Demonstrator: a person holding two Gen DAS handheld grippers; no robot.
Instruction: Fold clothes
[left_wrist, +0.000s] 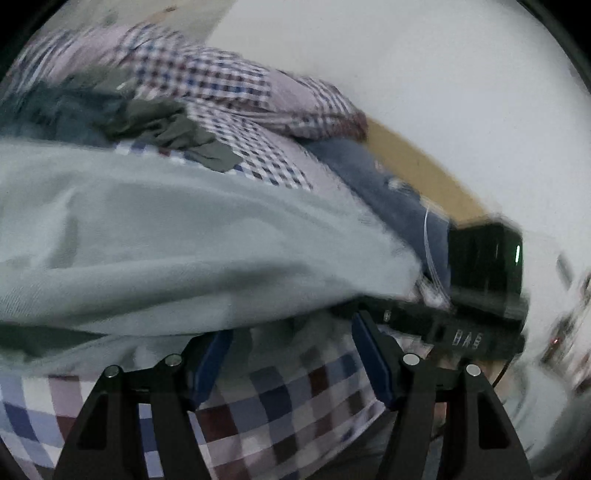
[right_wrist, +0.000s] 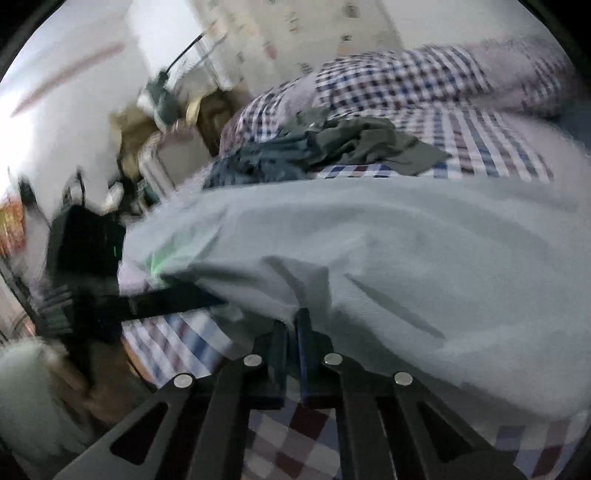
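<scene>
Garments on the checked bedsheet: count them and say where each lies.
3. The pale green garment lies spread nearest; behind it are the olive garment and, to its left, the dark teal garment, bunched together. More may be hidden underneath.

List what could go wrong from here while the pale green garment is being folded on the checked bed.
1. The right gripper looks shut at the pale green garment's edge; whether cloth is really pinched is unclear, so a lift may slip.
2. The left gripper stands open under the cloth, so one side may sag.
3. The dark clothes pile lies just behind; a sweeping fold could drag it.
</scene>
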